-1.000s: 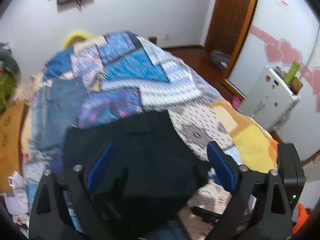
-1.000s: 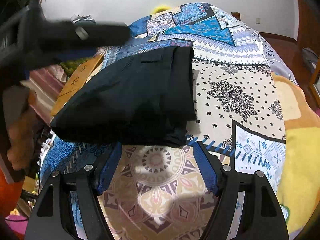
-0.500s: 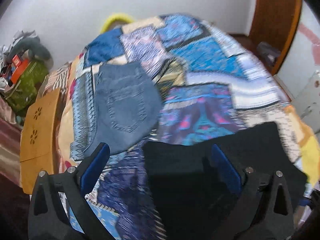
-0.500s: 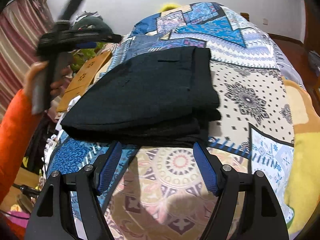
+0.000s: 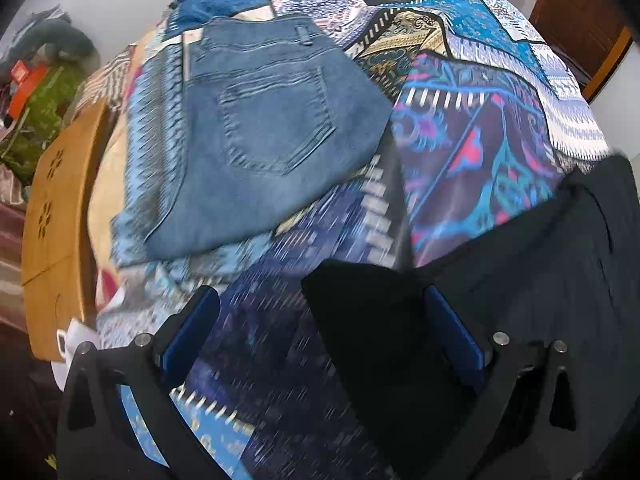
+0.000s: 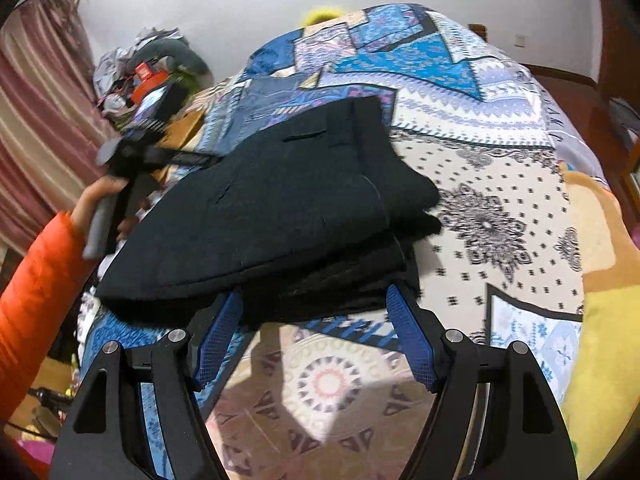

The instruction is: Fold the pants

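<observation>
Folded black pants [image 6: 280, 216] lie in a stack on the patterned bedspread [image 6: 500, 152]. My right gripper [image 6: 316, 328] is open and empty, its blue pads at the near edge of the stack. My left gripper [image 5: 320, 320] is open and empty, over the bedspread [image 5: 480, 128] with the black pants' corner [image 5: 500, 280] between and right of its fingers. Folded blue jeans [image 5: 260, 128] lie further back on the left. The left gripper also shows in the right wrist view [image 6: 132, 152], held by a hand in an orange sleeve.
A wooden board [image 5: 56, 216] stands at the bed's left edge. Clutter [image 6: 152, 68] is piled against the wall at the back left. A yellow blanket [image 6: 600, 320] covers the bed's right side. A brown door [image 5: 580, 20] is at the far right.
My left gripper has swung left and lower, from over the black pants toward the jeans. My right gripper has come closer to the near edge of the black stack. Both stay open.
</observation>
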Demonstrator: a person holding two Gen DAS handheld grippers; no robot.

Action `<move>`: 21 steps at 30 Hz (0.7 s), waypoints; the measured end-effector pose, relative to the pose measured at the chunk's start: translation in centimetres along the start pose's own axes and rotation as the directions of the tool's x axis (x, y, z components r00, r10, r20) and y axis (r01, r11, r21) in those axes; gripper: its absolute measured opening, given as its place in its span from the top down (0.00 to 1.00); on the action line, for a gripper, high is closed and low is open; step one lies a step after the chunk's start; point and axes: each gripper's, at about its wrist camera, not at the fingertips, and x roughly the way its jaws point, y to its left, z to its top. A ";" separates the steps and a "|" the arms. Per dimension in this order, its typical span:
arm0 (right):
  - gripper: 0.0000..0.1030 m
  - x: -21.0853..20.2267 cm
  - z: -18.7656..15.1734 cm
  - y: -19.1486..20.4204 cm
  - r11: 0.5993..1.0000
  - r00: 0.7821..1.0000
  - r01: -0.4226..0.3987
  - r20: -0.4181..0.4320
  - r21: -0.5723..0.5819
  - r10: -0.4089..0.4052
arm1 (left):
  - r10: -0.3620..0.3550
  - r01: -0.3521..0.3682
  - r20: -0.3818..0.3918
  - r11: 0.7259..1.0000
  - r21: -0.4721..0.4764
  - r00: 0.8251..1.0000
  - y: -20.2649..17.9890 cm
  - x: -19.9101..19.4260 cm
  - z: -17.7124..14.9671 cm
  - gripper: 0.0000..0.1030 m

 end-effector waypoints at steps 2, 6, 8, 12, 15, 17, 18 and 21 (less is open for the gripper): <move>0.31 -0.6 -0.3 -0.2 1.000 1.000 0.012 0.005 0.009 -0.012 | 0.014 -0.014 0.006 1.000 -0.011 1.000 0.8 -1.0 -1.9 0.00; 0.31 -2.2 -0.7 0.0 0.999 0.999 0.031 0.024 0.012 -0.031 | 0.022 -0.022 -0.002 0.998 -0.054 1.000 1.8 -2.9 -5.3 0.00; 0.31 -2.9 -0.7 0.3 0.999 0.999 0.037 0.038 0.004 -0.037 | 0.021 -0.021 -0.004 0.998 -0.065 1.000 2.1 -3.7 -7.2 0.00; 0.31 -4.5 -1.0 1.4 0.999 0.997 0.041 0.071 -0.020 -0.040 | -0.008 0.007 -0.006 0.995 -0.101 1.000 2.4 -5.5 -10.4 0.00; 0.31 -5.4 -1.2 2.3 0.998 0.995 0.040 0.093 -0.039 -0.037 | -0.040 0.041 0.009 0.991 -0.127 0.999 2.0 -6.9 -12.7 0.00; 0.31 -5.8 -1.4 2.8 0.998 0.993 0.045 0.108 -0.053 -0.039 | -0.056 0.059 0.027 0.989 -0.133 0.998 1.5 -7.9 -14.0 0.00; 0.31 -5.9 -1.5 3.1 0.997 0.993 0.050 0.111 -0.059 -0.043 | -0.062 0.066 0.036 0.989 -0.133 0.997 1.1 -8.4 -14.5 0.00; 0.31 -5.9 -1.7 3.8 0.995 0.992 0.059 0.114 -0.084 -0.049 | -0.093 0.100 0.061 0.987 -0.124 0.994 -0.1 -9.6 -16.1 0.00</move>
